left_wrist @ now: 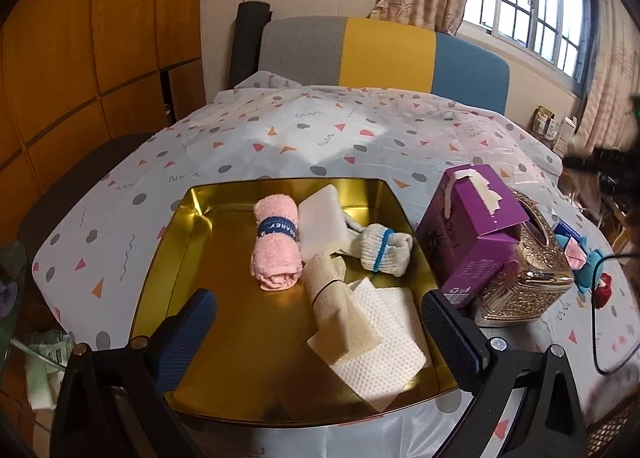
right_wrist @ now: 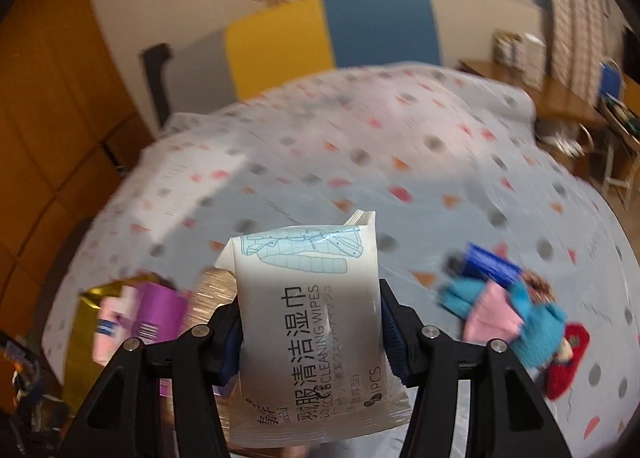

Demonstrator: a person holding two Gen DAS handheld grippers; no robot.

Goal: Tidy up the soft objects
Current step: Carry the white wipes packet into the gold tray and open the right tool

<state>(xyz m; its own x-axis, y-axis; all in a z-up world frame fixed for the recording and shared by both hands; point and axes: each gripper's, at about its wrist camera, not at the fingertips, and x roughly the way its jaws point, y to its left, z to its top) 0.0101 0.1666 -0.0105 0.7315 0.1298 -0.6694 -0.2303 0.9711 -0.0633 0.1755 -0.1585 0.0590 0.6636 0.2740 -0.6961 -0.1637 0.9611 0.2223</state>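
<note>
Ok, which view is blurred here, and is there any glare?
Right wrist view: tablecloth and background smeared by motion, while the wipes pack in the right gripper stays readable. Left wrist view: sharp, with fisheye bending and bright reflections on the gold tray.

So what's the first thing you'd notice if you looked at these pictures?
Probably the white packet of cleaning wipes, held up close to the camera between the right gripper's pads, above the dotted tablecloth. Next, the shiny gold tray in front of the open left gripper, with a rolled pink towel lying in its middle. A purple box leans at the tray's right edge.
</note>
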